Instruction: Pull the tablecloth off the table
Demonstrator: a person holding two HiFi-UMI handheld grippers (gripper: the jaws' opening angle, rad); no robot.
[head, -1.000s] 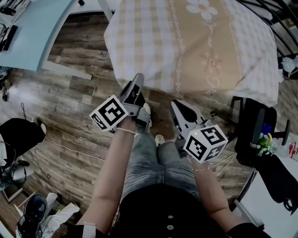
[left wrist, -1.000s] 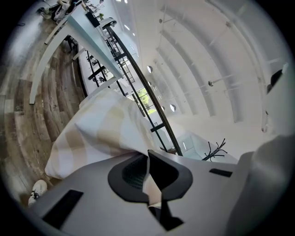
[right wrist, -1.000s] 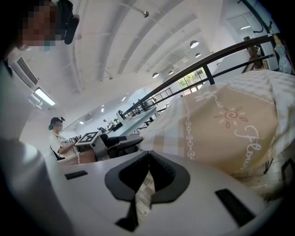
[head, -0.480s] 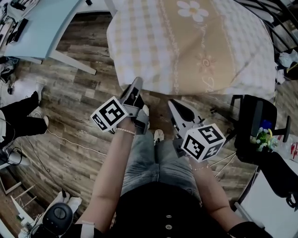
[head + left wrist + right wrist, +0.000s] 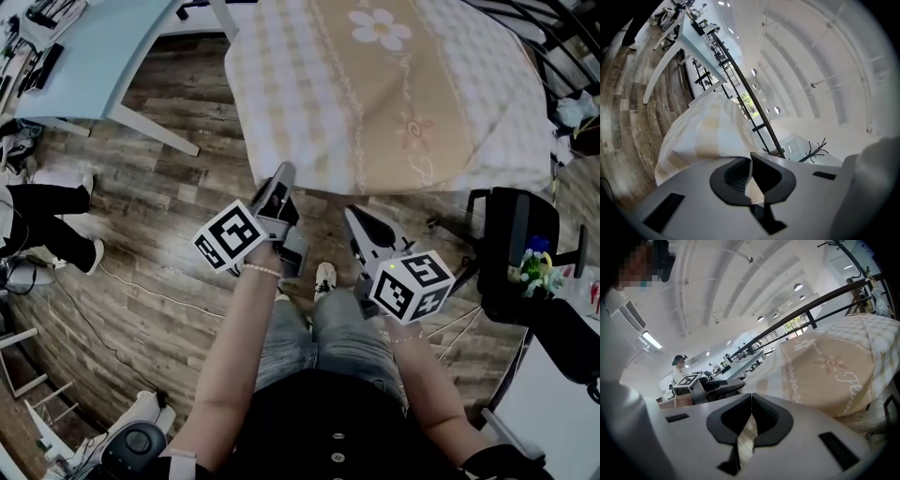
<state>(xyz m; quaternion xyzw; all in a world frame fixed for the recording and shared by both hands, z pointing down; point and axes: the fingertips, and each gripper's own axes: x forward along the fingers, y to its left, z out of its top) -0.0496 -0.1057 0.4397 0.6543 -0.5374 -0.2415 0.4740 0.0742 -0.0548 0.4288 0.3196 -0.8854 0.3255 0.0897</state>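
The tablecloth point(image 5: 394, 94) is clamped at its near edge by the closed left gripper point(image 5: 283, 171) and right gripper point(image 5: 352, 213).

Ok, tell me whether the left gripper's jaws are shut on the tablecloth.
Yes: in its own view the left gripper has its jaws closed, with a strip of the tablecloth pinched between them.

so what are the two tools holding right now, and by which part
Both hold the tablecloth: the left tool and the right tool each pinch its near hanging edge.
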